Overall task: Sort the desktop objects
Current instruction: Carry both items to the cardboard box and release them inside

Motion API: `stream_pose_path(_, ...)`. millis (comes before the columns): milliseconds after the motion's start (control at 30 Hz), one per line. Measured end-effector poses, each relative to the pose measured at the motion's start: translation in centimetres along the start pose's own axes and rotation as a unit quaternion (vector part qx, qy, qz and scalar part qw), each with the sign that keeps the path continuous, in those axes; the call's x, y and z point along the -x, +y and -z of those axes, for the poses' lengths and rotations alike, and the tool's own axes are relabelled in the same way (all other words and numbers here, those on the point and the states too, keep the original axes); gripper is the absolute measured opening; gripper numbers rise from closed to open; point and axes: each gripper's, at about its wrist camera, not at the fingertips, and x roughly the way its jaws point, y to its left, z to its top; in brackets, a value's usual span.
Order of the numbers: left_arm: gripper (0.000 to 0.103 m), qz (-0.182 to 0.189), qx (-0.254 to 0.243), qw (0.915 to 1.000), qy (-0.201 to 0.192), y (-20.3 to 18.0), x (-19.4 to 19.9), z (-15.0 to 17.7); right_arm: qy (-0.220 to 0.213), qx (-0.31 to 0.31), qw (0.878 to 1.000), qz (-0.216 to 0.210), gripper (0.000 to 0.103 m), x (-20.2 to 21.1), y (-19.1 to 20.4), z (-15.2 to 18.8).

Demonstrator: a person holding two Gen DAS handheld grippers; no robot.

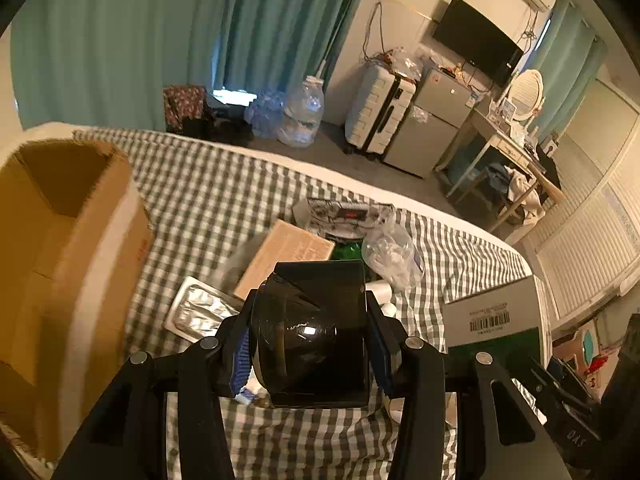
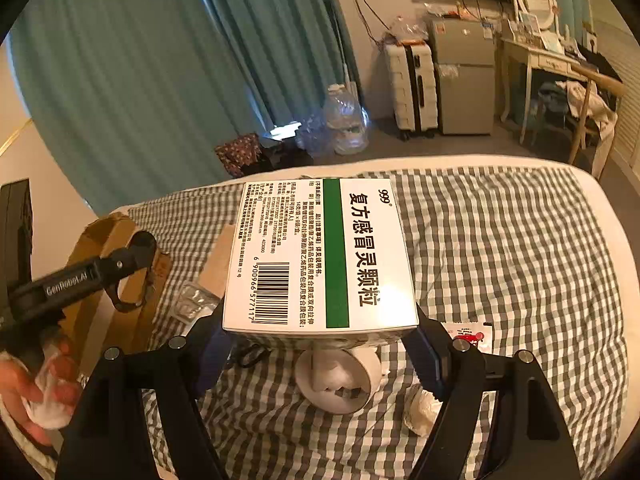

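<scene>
My left gripper (image 1: 310,340) is shut on a glossy black device (image 1: 316,332) and holds it above the checked cloth, right of the open cardboard box (image 1: 68,248). My right gripper (image 2: 320,344) is shut on a white and green medicine box (image 2: 320,256) with a barcode, held above the cloth. That medicine box also shows at the right of the left wrist view (image 1: 492,316). The left gripper shows at the left of the right wrist view (image 2: 80,280), in front of the cardboard box (image 2: 120,276).
On the checked cloth (image 1: 208,196) lie a flat brown box (image 1: 284,256), a foil blister pack (image 1: 200,312), a clear plastic bag (image 1: 392,256) and a printed packet (image 1: 344,216). Under the right gripper lie a white tape roll (image 2: 340,380), a crumpled wrapper (image 2: 420,408) and a red-printed sachet (image 2: 468,334).
</scene>
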Motion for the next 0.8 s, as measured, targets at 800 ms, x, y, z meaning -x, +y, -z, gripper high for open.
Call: stream_pose_path(800,0.049,-0.239,0.056,0.9668,-0.071,17.2,8.8,-1.2,0.001,0.133,0.973,-0.187,0.076,-2.4,26.9,-4.9)
